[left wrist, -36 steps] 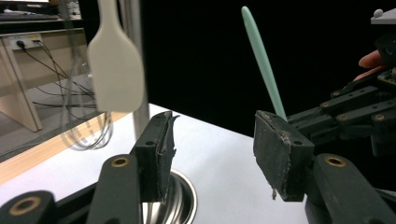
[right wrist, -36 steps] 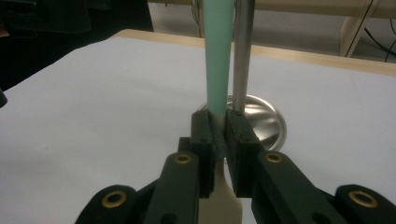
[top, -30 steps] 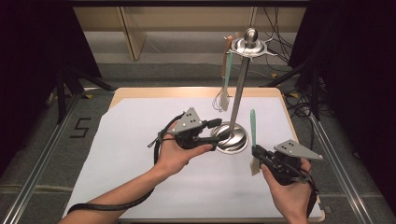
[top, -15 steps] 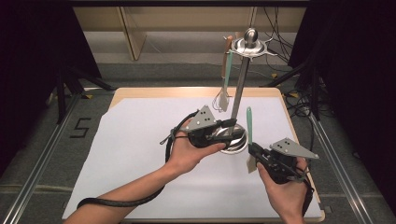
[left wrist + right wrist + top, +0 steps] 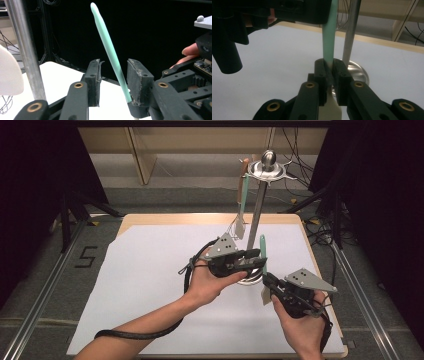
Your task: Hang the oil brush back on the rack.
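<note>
A spatula with a mint-green handle [image 5: 263, 251] and a white blade stands nearly upright, and my right gripper [image 5: 266, 279] is shut on it just above the blade. In the right gripper view the pads clamp the handle [image 5: 329, 37] at the right gripper [image 5: 329, 67]. My left gripper [image 5: 257, 257] reaches in from the left, its jaws on either side of the handle higher up. In the left gripper view the handle [image 5: 107, 42] runs between the jaws of the left gripper [image 5: 113, 75], near the right-hand pad, with a gap on the other side. These jaws have just been closing.
A metal utensil stand rises just behind the grippers, with its pole [image 5: 258, 215] on a round base [image 5: 248, 279]. A second mint-handled spatula [image 5: 243, 195] and a wire whisk [image 5: 233, 227] hang from its top ring. White paper [image 5: 150, 285] covers the wooden table.
The left gripper has moved right to the upright handle, and its jaws have narrowed around it. The right gripper still holds the spatula in almost the same place.
</note>
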Action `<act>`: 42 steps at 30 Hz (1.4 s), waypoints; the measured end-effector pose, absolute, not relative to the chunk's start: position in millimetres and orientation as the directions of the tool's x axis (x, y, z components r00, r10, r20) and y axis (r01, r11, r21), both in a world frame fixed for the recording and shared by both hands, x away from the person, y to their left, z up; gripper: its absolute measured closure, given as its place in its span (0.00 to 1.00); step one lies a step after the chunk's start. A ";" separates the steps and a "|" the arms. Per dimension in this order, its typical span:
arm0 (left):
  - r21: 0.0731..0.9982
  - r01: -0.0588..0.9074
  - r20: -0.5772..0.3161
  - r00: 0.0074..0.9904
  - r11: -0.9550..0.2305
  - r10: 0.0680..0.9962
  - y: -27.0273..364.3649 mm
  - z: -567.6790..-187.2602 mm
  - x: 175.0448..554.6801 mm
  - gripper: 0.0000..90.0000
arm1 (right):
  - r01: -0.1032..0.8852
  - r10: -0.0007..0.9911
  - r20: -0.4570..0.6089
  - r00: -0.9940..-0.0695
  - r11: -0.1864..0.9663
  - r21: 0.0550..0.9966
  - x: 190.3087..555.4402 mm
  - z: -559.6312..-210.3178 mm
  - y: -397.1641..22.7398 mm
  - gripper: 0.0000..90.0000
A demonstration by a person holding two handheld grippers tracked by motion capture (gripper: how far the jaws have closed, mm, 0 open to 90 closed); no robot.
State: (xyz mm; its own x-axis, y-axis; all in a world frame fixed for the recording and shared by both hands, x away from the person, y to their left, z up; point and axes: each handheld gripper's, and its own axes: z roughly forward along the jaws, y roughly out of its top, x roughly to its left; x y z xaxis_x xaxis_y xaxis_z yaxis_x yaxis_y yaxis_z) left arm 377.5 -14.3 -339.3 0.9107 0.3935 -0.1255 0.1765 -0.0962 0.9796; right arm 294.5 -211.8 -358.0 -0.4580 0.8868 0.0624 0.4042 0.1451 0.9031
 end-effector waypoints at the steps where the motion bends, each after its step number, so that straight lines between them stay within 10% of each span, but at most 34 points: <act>1: 0.979 0.179 -0.128 0.910 -0.094 0.395 -14.6 -339.3 377.2 0.73 | 0.415 0.885 0.074 -0.459 0.140 0.899 293.5 -357.3 -210.8 0.92; 24: 0.968 0.240 -0.207 0.929 -0.075 0.306 -13.1 -336.9 379.0 0.92 | 0.388 0.872 0.056 -0.487 0.159 0.908 295.7 -360.8 -206.6 0.91; 42: 0.973 0.157 -0.124 0.974 -0.172 0.187 -2.2 -333.8 390.8 0.92 | 0.363 0.809 0.070 -0.584 0.183 0.914 299.7 -362.5 -209.6 0.72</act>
